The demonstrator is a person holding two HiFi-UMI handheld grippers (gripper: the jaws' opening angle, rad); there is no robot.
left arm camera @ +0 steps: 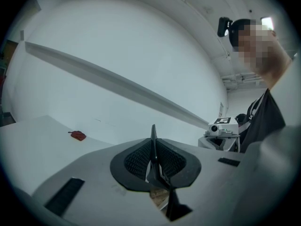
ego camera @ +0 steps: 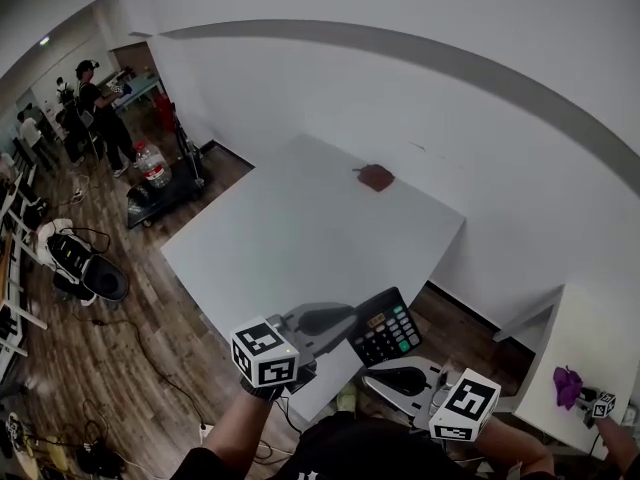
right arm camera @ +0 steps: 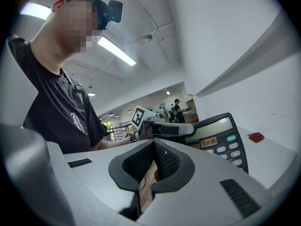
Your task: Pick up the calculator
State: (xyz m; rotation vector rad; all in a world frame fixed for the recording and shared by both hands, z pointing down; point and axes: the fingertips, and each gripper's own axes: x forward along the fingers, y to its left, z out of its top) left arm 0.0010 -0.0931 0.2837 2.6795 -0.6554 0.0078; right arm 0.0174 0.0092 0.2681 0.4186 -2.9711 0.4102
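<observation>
The black calculator [ego camera: 385, 326], with a grey display and coloured keys, hangs in the air just off the near corner of the white table [ego camera: 300, 228]. My left gripper [ego camera: 350, 324] is shut on its left edge. In the left gripper view the calculator [left arm camera: 153, 138] shows edge-on as a thin dark blade between the pads. My right gripper [ego camera: 372, 378] sits just below and to the right of it, jaws together, holding nothing. The right gripper view shows the calculator [right arm camera: 221, 140] upright beyond my right gripper [right arm camera: 153, 145], with the left gripper [right arm camera: 164, 128] clamped on its side.
A small red-brown object [ego camera: 375, 176] lies at the table's far edge by the white wall. A second white table [ego camera: 590, 338] at the right carries a purple thing [ego camera: 567, 386]. At the left are wooden floor, a cart with a water bottle [ego camera: 152, 165], and people standing far back.
</observation>
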